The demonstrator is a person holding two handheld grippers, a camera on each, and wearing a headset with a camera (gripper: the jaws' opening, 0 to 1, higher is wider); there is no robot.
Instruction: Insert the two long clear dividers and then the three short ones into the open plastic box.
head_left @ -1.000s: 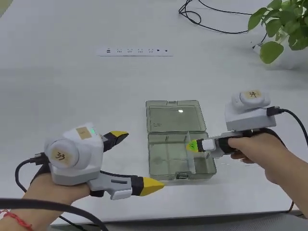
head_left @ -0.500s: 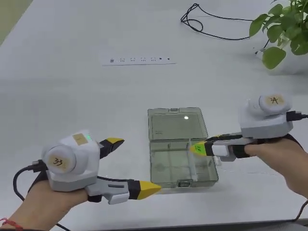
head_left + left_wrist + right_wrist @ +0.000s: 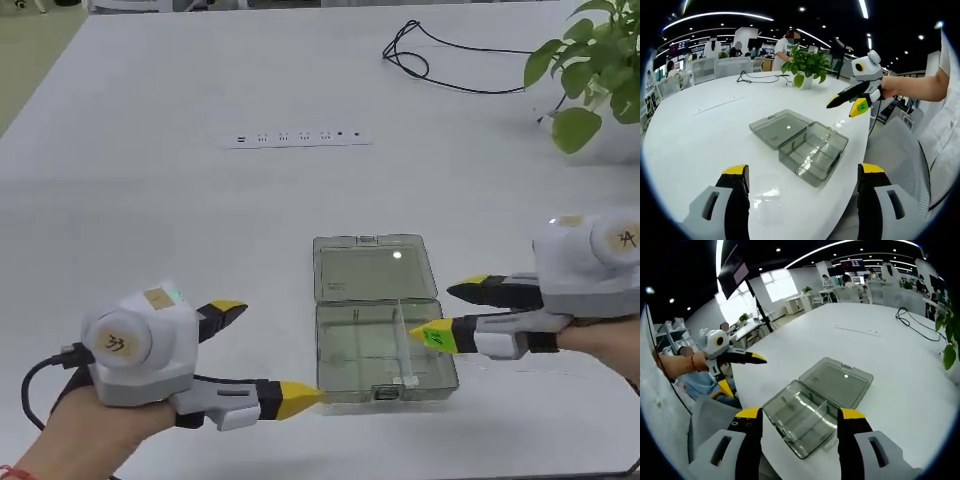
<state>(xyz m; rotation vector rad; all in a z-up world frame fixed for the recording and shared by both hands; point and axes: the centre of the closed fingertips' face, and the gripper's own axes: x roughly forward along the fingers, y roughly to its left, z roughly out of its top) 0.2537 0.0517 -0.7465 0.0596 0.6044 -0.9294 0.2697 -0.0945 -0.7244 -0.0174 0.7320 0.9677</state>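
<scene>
The open smoky-clear plastic box (image 3: 344,345) lies near the table's front edge, its lid (image 3: 372,268) flat behind it. A clear divider (image 3: 401,343) stands lengthwise in the right part of the box, seen too as the divider (image 3: 809,408) in the right gripper view. My right gripper (image 3: 450,312) hovers open just right of the box, with nothing between its jaws. My left gripper (image 3: 262,352) is open and empty left of the box. The box (image 3: 812,150) sits ahead of the left gripper (image 3: 802,170), and the box (image 3: 805,415) sits under the right gripper (image 3: 799,415).
A white power strip (image 3: 297,137) lies further back, with a black cable (image 3: 440,60) and a potted plant (image 3: 590,60) at the far right. The table's front edge runs close below the box. People and desks stand in the room behind.
My right gripper has pulled back to the right from inside the box and opened, leaving the divider in the box. The left gripper has barely moved. The head camera has shifted.
</scene>
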